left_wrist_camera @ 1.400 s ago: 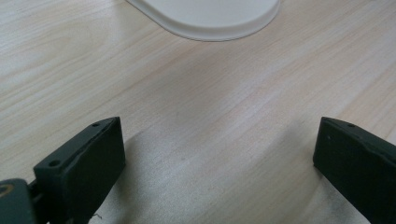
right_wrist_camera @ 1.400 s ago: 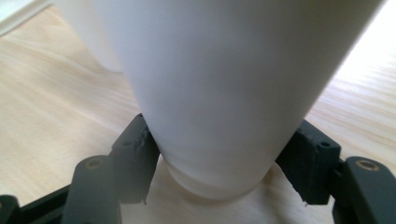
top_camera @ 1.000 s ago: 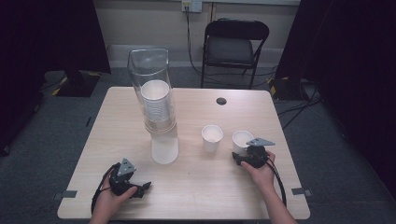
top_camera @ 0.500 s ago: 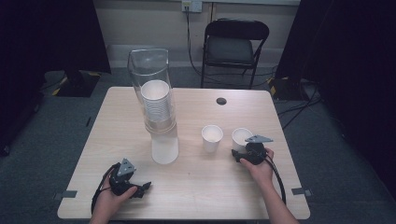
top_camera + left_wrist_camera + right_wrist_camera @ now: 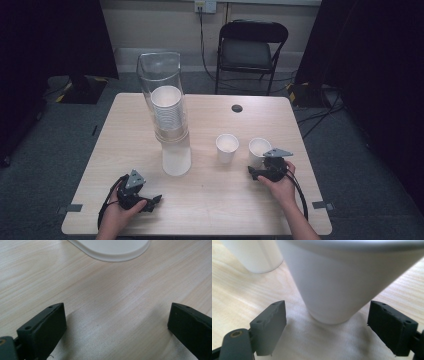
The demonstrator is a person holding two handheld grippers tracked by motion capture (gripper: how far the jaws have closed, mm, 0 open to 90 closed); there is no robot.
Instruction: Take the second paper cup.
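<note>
The right gripper (image 5: pixel 263 165) has just been opening; its fingers (image 5: pixel 270 325) stand apart around the white paper cup (image 5: pixel 342 282), untouching. Back straight off to avoid tipping it. Left gripper (image 5: pixel 150 202) fingers apart, empty.

One light wooden table (image 5: pixel 210 200) carries two loose white paper cups standing upright, one (image 5: pixel 227 148) left of the other (image 5: pixel 258 150), and one tall clear plastic dispenser tube (image 5: pixel 162 90) holding a single stack of white cups (image 5: pixel 169 112), too many to count. There are two black hand-held grippers, left (image 5: pixel 156 199) and right (image 5: pixel 253 172). One black folding chair (image 5: pixel 252 50) stands behind the table.
</note>
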